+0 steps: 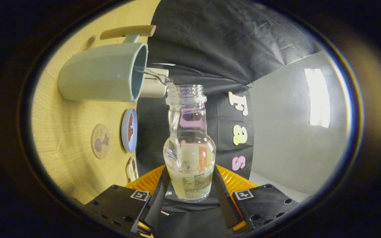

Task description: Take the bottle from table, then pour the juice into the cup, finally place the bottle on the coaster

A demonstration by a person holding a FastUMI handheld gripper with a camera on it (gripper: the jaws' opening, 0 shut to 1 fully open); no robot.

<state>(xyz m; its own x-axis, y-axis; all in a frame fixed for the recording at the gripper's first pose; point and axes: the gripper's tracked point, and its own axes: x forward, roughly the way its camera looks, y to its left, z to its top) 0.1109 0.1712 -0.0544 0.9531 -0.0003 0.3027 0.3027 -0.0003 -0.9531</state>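
Note:
My gripper [190, 188] is shut on a clear glass bottle [189, 145], both fingers pressing its lower body. The view is rolled sideways, so the wooden table [64, 132] stands upright beside the bottle. The uncapped bottle mouth points at the rim of a pale green cup [104, 76] with a wooden handle [127, 32]. A thin stream of pale juice [155, 76] runs from the mouth into the cup. Pale juice still fills the bottle's base. A round brown coaster [100, 141] lies on the table below the cup in this rolled view.
A small blue dish [129, 130] with something brown in it sits next to the coaster. A cream block [154, 86] stands behind the cup's rim. Another small round piece [132, 169] lies near the fingers. A black cloth wall and a grey panel lie beyond.

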